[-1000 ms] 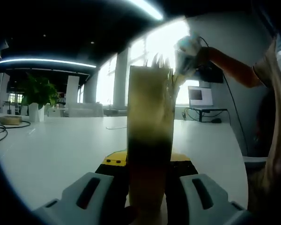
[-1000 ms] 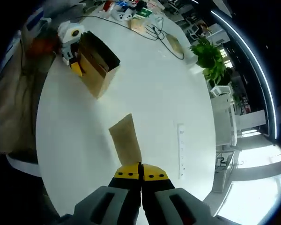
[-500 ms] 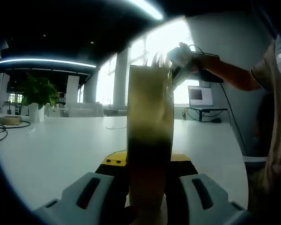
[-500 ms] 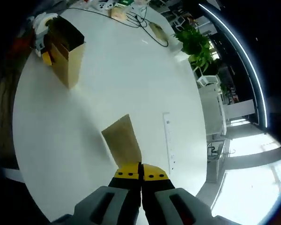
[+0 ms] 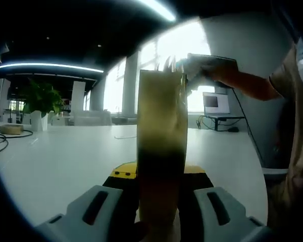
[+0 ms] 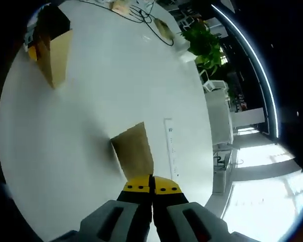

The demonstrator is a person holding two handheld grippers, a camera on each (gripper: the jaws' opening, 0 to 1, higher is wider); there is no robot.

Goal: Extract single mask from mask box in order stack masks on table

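Note:
The mask box point(image 5: 161, 146), a tall brown carton, stands upright between my left gripper's point(image 5: 160, 175) jaws, which are shut on its sides. In the right gripper view the same mask box point(image 6: 54, 54) is at the upper left on the white table point(image 6: 91, 101), with the left gripper's yellow tips point(image 6: 33, 51) beside it. My right gripper point(image 6: 152, 187) is shut on the edge of a flat brown mask point(image 6: 134, 150), held above the table. A person's hand point(image 5: 199, 64) and forearm point(image 5: 242, 83) reach over the box top from the right.
A white strip point(image 6: 171, 151) lies on the table to the right of the mask. Potted plants point(image 6: 204, 43) and cables point(image 6: 141, 10) sit at the far edge. In the left gripper view a plant point(image 5: 38, 101) is far left, a monitor point(image 5: 216, 103) behind, and the person's body point(image 5: 293, 151) at right.
The hand above the box has shifted left and the forearm has dropped lower. The right gripper view has swung, so the box now sits nearer its upper-left edge. Both grips are unchanged.

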